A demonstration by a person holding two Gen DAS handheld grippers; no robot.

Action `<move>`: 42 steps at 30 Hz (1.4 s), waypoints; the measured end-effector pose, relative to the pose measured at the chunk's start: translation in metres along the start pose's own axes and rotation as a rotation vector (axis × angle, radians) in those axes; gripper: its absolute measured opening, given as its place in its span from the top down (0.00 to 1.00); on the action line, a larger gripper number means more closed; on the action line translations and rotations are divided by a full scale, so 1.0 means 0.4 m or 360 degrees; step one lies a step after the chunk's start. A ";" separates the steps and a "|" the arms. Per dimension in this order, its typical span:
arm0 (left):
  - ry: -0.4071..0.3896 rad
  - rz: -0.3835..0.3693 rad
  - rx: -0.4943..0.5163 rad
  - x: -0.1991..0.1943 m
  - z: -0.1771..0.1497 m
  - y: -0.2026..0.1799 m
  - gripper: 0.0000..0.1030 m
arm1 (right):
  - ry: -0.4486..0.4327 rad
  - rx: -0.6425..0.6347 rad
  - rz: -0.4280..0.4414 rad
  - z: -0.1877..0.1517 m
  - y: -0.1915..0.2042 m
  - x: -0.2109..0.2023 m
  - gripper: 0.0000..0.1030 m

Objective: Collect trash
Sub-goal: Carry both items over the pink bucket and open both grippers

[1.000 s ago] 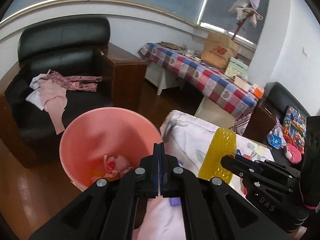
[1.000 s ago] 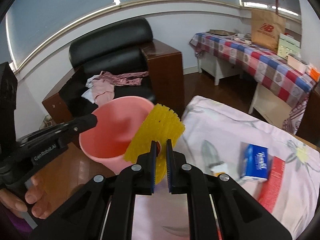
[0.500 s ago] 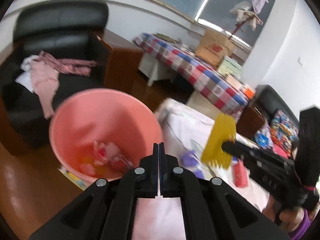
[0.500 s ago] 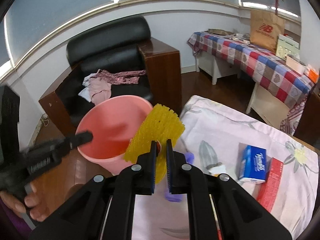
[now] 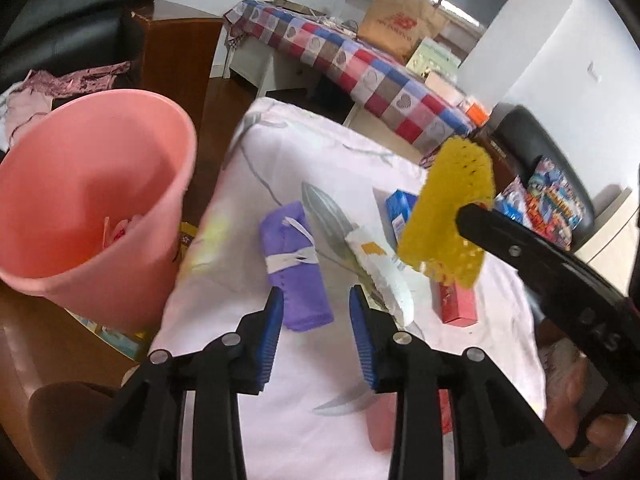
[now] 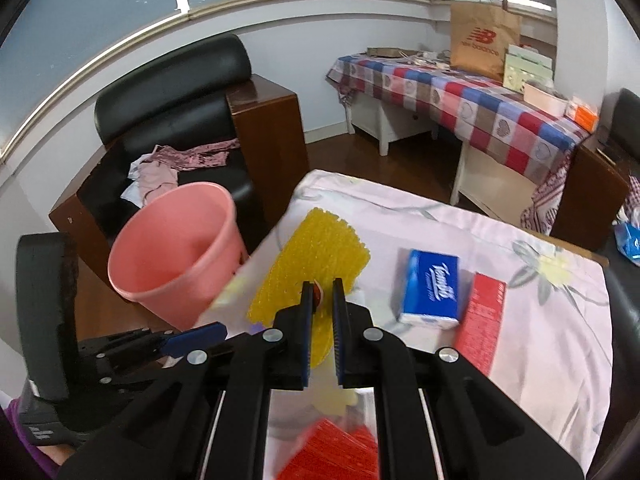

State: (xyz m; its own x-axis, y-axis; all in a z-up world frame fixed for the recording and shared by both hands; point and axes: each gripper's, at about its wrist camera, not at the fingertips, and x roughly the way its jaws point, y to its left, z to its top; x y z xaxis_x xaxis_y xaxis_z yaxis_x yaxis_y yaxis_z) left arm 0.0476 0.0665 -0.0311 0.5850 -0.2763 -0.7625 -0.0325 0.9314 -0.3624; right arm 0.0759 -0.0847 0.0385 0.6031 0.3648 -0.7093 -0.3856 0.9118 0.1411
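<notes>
L gripper (image 5: 315,300) jaws are spreading, nothing between them yet, hanging just above the purple roll (image 5: 294,268) lying on the worktop (image 5: 248,208) beside the pink bin (image 5: 80,200). R gripper (image 6: 321,300) jaws are pinching the yellow mesh pad (image 6: 308,256), w/ the bin off to its left. Risks, I'd say: the roll is sitting askew to the jaws, so it could be slipping out sideways; the soft pad could be sagging free before reaching the bin.

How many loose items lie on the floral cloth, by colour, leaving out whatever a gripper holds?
Purple rolled cloth bundle: 1
White flat wrapper: 1
Blue tissue pack: 1
Red cardboard boxes: 2
Total: 5
</notes>
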 end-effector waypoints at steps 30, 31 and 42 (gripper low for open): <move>-0.0275 0.0154 0.0076 -0.114 0.030 0.038 0.92 | 0.0024 0.0001 0.0115 0.011 0.018 0.027 0.91; -0.0300 0.0174 0.0063 -0.131 0.036 0.051 0.92 | 0.0022 -0.0019 0.0139 0.022 0.039 0.034 0.91; -0.0405 0.0397 -0.0139 -0.236 0.086 0.276 0.92 | 0.0092 -0.0227 0.0331 0.091 0.274 0.150 0.91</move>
State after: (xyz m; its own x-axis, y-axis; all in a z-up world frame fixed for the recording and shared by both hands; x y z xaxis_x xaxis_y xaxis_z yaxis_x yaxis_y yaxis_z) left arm 0.0165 0.2037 0.0193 0.7331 0.0347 -0.6793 -0.2623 0.9359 -0.2352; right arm 0.0952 0.0441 0.0365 0.4613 0.5267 -0.7140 -0.5941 0.7811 0.1924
